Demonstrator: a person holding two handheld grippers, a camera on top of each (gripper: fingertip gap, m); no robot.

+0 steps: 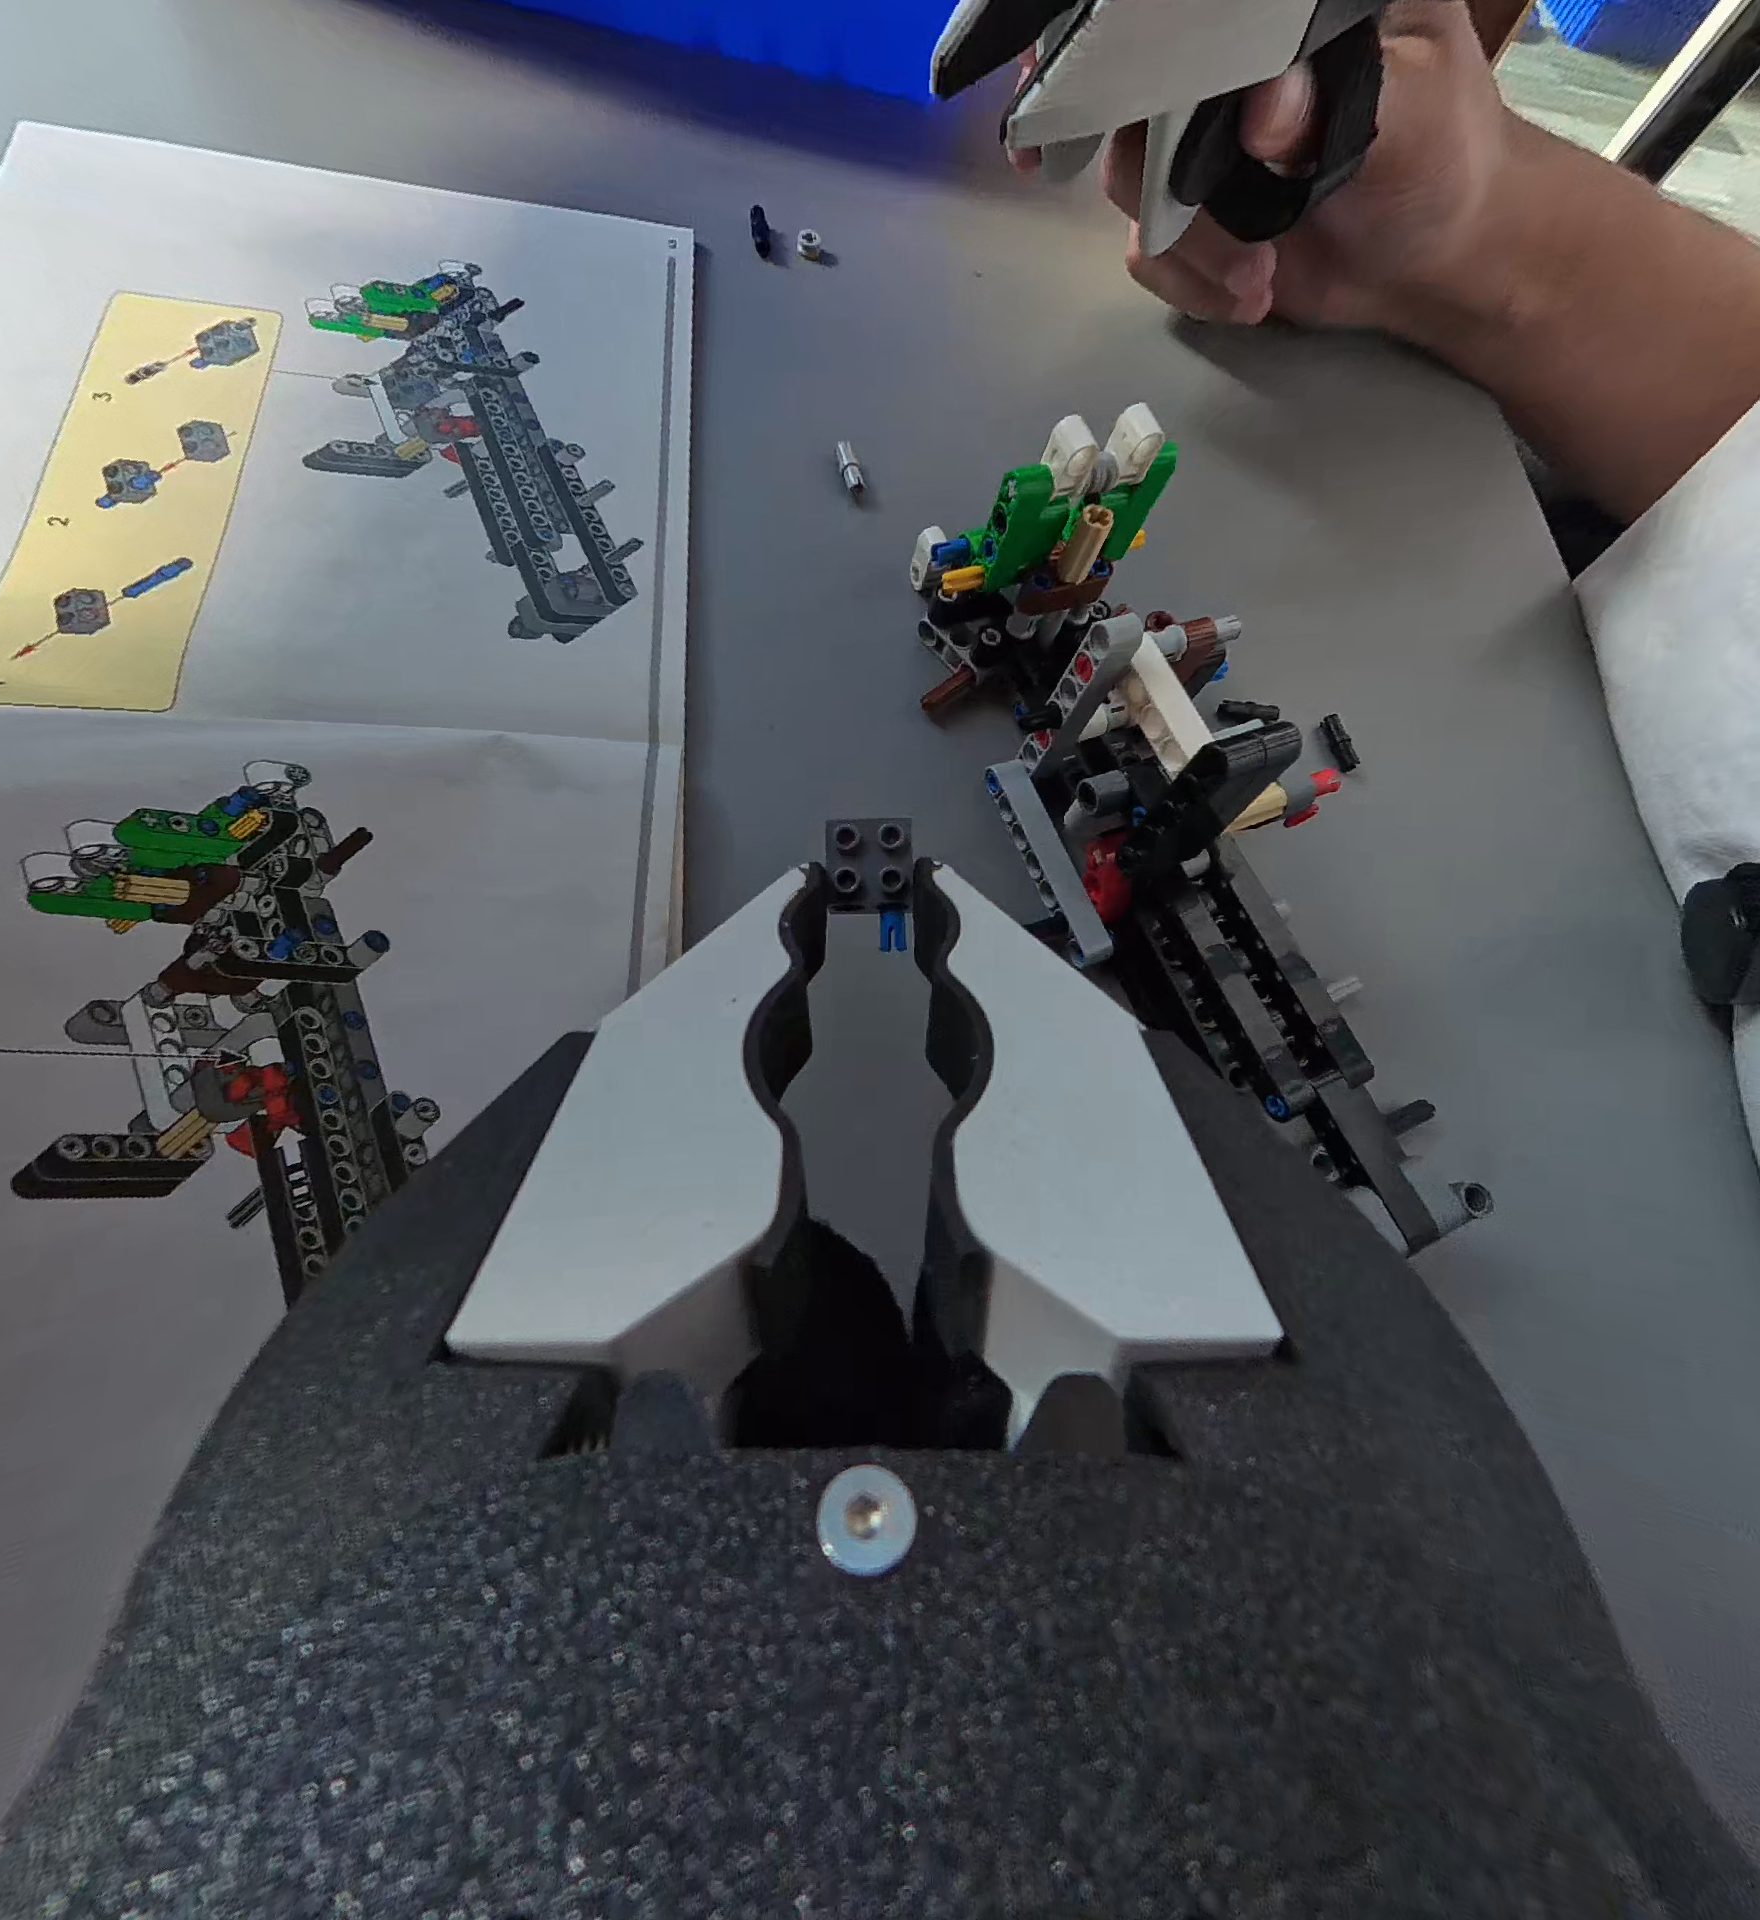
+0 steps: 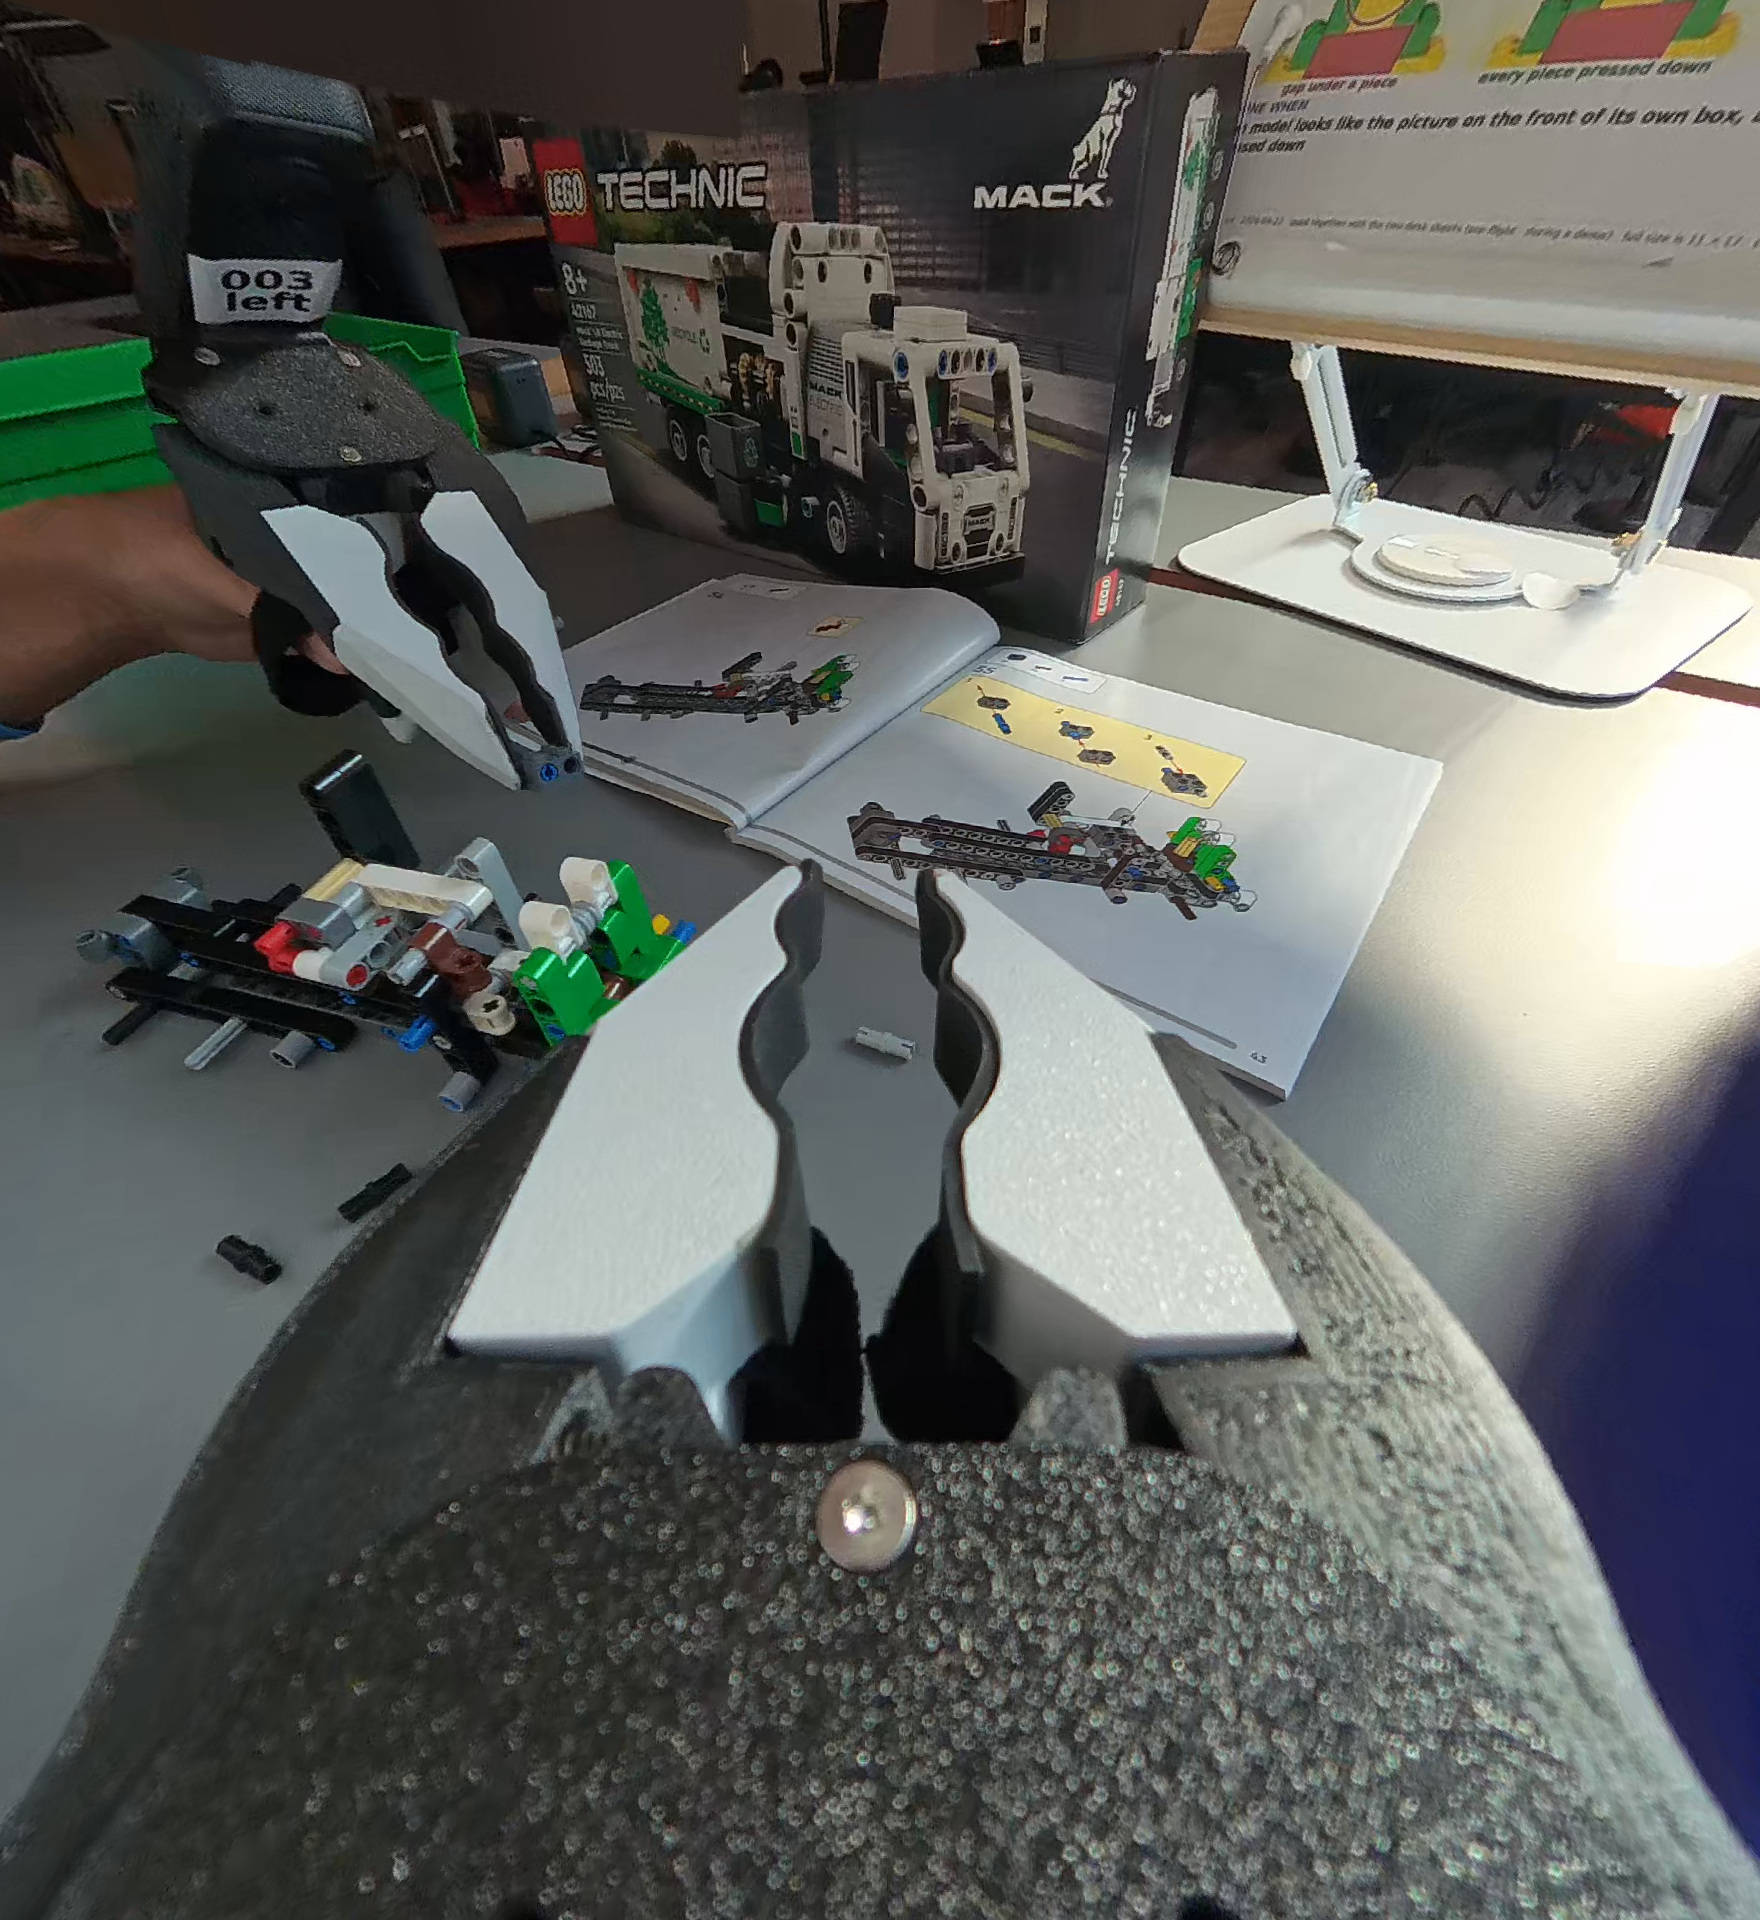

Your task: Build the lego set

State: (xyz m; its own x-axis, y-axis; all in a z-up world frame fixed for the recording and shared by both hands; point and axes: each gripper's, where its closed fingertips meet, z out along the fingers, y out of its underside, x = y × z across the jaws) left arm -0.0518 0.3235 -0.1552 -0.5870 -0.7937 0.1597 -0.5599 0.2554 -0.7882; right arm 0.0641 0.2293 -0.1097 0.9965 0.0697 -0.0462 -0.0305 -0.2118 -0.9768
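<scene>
- Left gripper (image 1: 868, 883): grey fingers with wavy black pads, closed on a small dark grey square brick with four studs (image 1: 868, 864); both pads press its sides. A blue pin (image 1: 891, 930) sticks out of the brick's near face. Held above the grey worktop (image 1: 814, 644), just beside the right edge of the open instruction booklet (image 1: 336, 468).
- Right gripper (image 2: 868, 883): fingers a narrow way apart, nothing between the pads. It hangs over the worktop near the booklet's near edge; a small light grey connector pin (image 2: 881, 1042) lies on the surface below the gap, not touched.
- Partly built model of black beams with green, white, brown and red parts (image 1: 1146, 790): lies on the worktop to the right of the left gripper, near the person's white sleeve (image 1: 1728, 665).
- Loose bits toward the far edge: a black pin (image 1: 758, 231) and a small grey bush (image 1: 809, 244), near each other.
- Behind the booklet stands a dark printed toy box showing a white truck (image 2: 855, 343); to its right, a white stand (image 2: 1468, 582).
</scene>
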